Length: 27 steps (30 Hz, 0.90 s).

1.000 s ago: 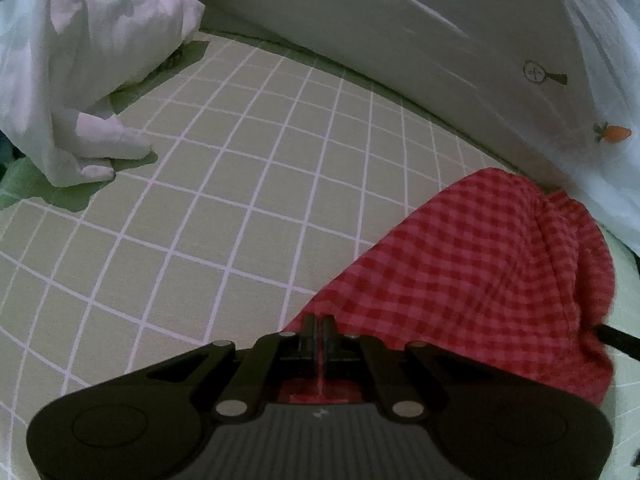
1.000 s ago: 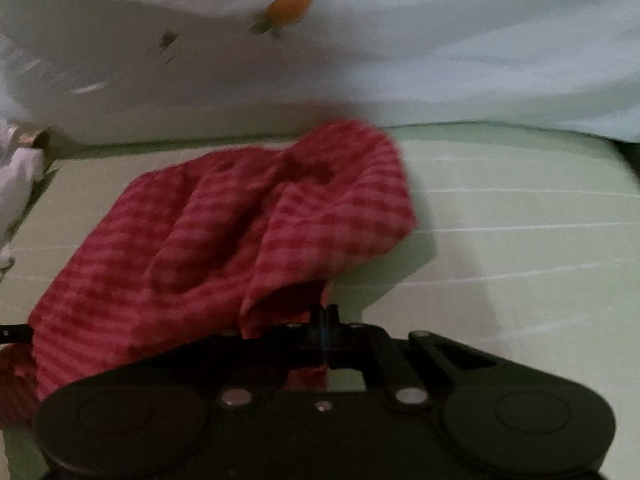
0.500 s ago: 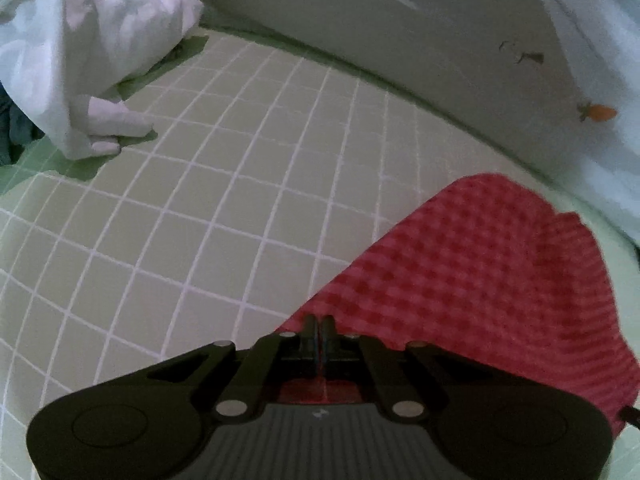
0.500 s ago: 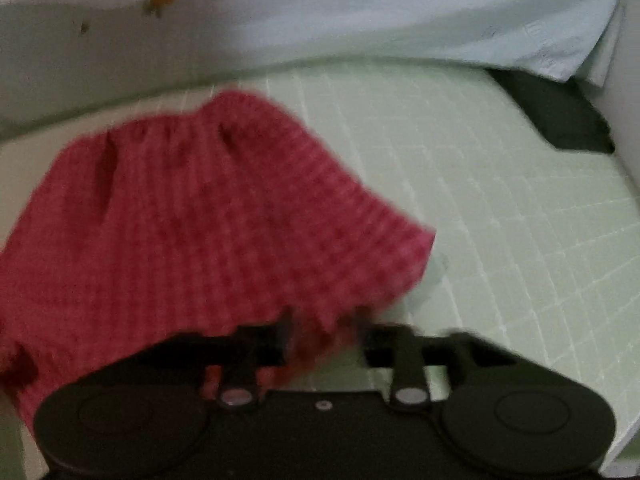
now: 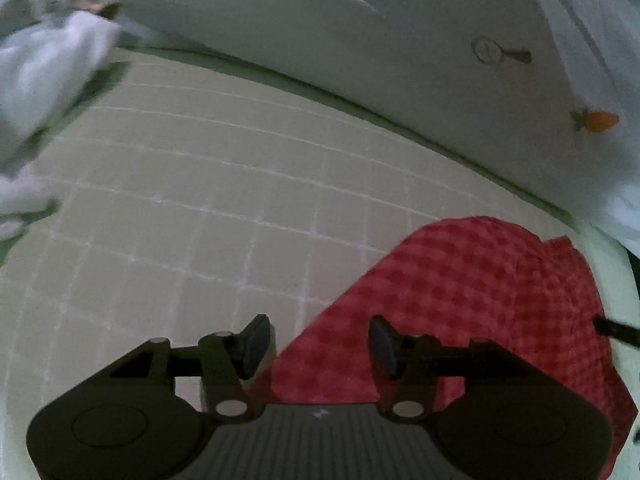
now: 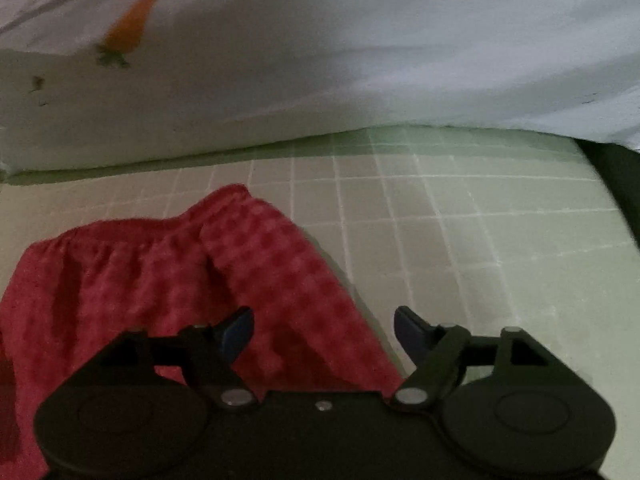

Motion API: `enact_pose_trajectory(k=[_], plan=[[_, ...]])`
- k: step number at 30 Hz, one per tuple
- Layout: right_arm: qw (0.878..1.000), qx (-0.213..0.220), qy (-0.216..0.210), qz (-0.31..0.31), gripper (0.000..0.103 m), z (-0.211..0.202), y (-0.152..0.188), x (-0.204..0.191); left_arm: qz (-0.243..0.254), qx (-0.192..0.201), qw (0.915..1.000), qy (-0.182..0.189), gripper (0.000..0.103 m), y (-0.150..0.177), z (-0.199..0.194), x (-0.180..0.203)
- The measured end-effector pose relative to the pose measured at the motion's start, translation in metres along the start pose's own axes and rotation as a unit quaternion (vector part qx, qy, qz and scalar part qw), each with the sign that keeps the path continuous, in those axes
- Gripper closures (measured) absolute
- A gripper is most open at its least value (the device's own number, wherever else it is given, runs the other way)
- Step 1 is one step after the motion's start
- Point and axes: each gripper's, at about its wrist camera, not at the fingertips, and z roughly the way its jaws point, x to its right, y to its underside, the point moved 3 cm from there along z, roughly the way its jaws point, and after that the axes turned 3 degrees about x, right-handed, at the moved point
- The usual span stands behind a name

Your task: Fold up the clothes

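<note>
Left gripper [image 5: 316,338] and right gripper [image 6: 324,330] both spread wide, jaws just opened, pads clear of cloth; red checked garment [image 6: 172,276] lying loose beneath and between them on grid-lined green mat [image 5: 192,184]; crumpled white clothes [image 5: 44,72] far left; carrot-print white sheet [image 6: 360,48] behind.

We see the cloth [image 5: 472,304] lying on the mat [image 5: 200,208], sheet [image 6: 360,60] behind it, clothes pile [image 5: 44,80] far left.
</note>
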Motion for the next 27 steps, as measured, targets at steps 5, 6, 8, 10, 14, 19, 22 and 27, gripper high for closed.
enact_pose_trajectory(k=[5, 6, 8, 10, 14, 19, 22, 27], plan=[[1.0, -0.007, -0.029, 0.008, 0.09, 0.01, -0.004, 0.001, 0.041, -0.004, 0.999, -0.017, 0.102, 0.001, 0.007, 0.02], [0.999, -0.005, -0.036, 0.008, 0.1, 0.008, -0.003, 0.002, 0.044, -0.006, 0.9988, -0.018, 0.102, 0.001, 0.007, 0.022], [0.999, 0.016, -0.035, 0.008, 0.103, -0.008, 0.0, 0.004, 0.05, 0.007, 0.9986, -0.018, 0.103, 0.001, -0.003, 0.026], [0.998, 0.049, -0.026, 0.005, 0.103, -0.038, 0.004, 0.01, 0.065, 0.037, 0.9971, -0.015, 0.103, 0.003, -0.027, 0.035], [0.996, 0.092, 0.006, 0.008, 0.103, -0.099, 0.026, 0.031, 0.098, 0.084, 0.9916, -0.007, 0.103, 0.019, -0.078, 0.054], [0.997, 0.03, 0.065, -0.006, 0.102, -0.107, 0.091, 0.061, 0.102, 0.042, 0.9939, 0.002, 0.102, 0.084, -0.086, 0.068], [0.998, -0.013, 0.062, 0.019, 0.101, -0.1, 0.121, 0.075, 0.067, -0.004, 0.9978, 0.002, 0.097, 0.12, -0.076, 0.064], [0.998, -0.006, 0.052, 0.021, 0.078, -0.11, 0.125, 0.083, 0.015, 0.015, 0.9998, 0.003, 0.085, 0.131, -0.093, 0.057]])
